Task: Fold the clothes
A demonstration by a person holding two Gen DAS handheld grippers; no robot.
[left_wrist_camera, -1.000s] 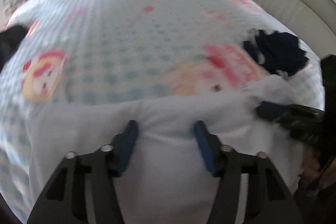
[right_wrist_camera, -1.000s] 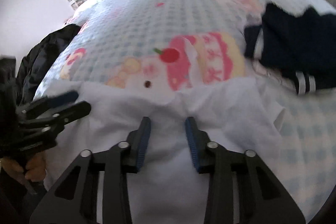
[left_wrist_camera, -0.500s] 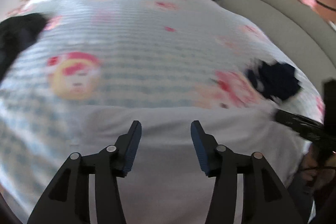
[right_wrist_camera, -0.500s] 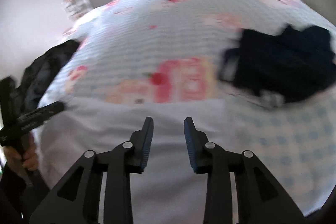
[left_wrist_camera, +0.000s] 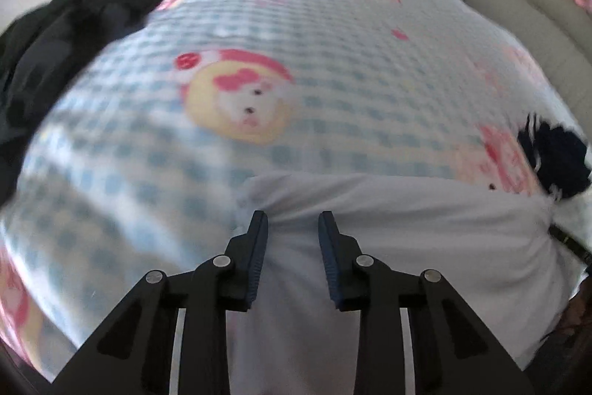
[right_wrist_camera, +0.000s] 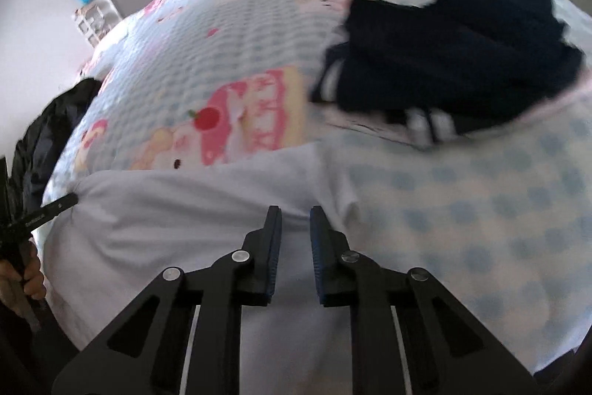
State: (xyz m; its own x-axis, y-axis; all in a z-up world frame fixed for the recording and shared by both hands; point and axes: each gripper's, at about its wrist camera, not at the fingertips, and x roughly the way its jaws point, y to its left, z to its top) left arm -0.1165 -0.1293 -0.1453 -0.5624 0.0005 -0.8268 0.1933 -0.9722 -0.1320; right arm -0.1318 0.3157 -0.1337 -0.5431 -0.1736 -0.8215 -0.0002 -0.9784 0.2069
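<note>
Cloth, white, lies on the checked bed; left claw and right claw each gape over an end, gripping nothing.

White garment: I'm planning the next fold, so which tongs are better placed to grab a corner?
Left, probably. The left tongs sit open near the white garment's far-left corner; the right tongs look narrower.

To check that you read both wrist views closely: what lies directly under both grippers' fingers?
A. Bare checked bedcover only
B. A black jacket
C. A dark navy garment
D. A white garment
D: the white garment spreads beneath the left gripper and the right gripper, while the navy garment lies apart, farther up the bedcover.
</note>
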